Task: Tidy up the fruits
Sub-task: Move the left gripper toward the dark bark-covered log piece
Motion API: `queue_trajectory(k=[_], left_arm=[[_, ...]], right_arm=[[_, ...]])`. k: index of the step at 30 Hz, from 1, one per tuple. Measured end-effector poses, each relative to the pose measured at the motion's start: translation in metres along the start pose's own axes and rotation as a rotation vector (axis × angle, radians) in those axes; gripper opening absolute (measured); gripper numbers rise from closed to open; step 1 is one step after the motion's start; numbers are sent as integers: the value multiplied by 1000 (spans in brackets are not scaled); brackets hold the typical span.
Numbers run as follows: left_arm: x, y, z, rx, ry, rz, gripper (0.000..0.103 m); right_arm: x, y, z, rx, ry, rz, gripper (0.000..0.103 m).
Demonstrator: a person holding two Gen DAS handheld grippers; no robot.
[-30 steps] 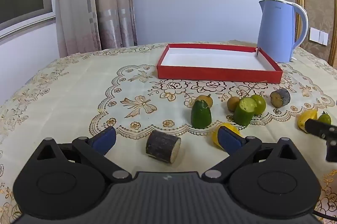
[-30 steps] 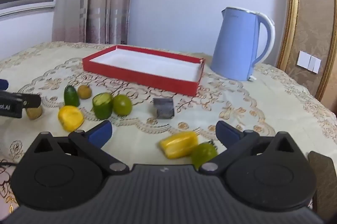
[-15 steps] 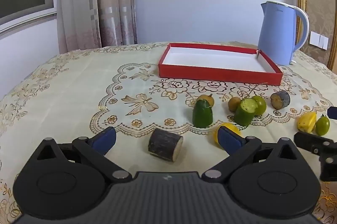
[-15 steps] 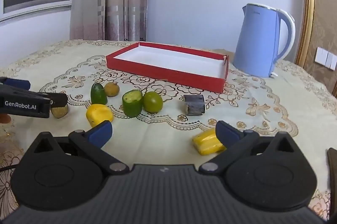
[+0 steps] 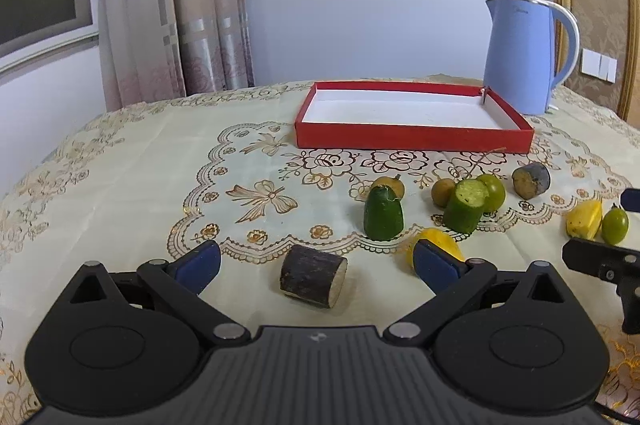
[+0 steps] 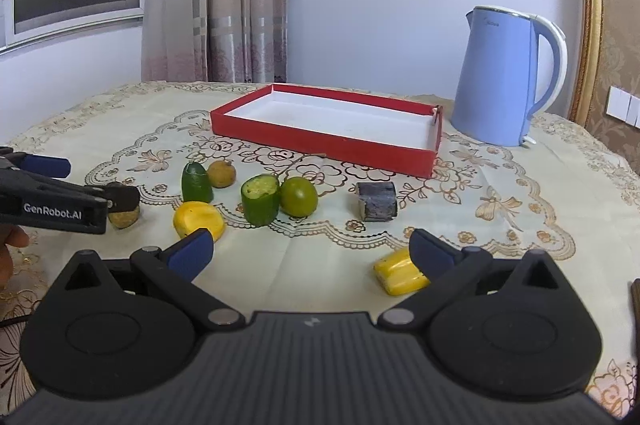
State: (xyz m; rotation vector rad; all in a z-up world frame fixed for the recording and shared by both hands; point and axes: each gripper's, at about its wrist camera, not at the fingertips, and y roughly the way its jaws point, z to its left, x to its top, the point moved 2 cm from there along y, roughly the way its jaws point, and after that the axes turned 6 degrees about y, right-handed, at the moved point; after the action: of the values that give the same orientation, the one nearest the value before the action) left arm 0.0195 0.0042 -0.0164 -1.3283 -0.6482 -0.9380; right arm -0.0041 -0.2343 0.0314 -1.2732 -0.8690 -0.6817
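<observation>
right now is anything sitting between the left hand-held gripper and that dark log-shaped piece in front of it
Nothing visible. The left hand-held gripper is open, and the dark log-shaped piece lies on the tablecloth just ahead, between its fingers. The yellow fruit sits behind the right finger, off to the side.

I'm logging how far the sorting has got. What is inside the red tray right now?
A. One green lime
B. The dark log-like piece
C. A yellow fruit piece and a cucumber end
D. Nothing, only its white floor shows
D: the red tray shows only a bare white floor in both views; the produce, such as the green lime, lies on the tablecloth.
</observation>
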Motion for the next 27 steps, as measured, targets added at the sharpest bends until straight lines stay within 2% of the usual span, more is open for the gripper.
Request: queue_trajectory(k=[5, 27], left_arm=[[1, 3, 0, 5, 22, -2, 103], [2, 17, 3, 35, 41, 26, 103]], right_arm=[[-2, 2, 0, -52, -26, 2, 103], [-2, 1, -4, -53, -24, -6, 103]])
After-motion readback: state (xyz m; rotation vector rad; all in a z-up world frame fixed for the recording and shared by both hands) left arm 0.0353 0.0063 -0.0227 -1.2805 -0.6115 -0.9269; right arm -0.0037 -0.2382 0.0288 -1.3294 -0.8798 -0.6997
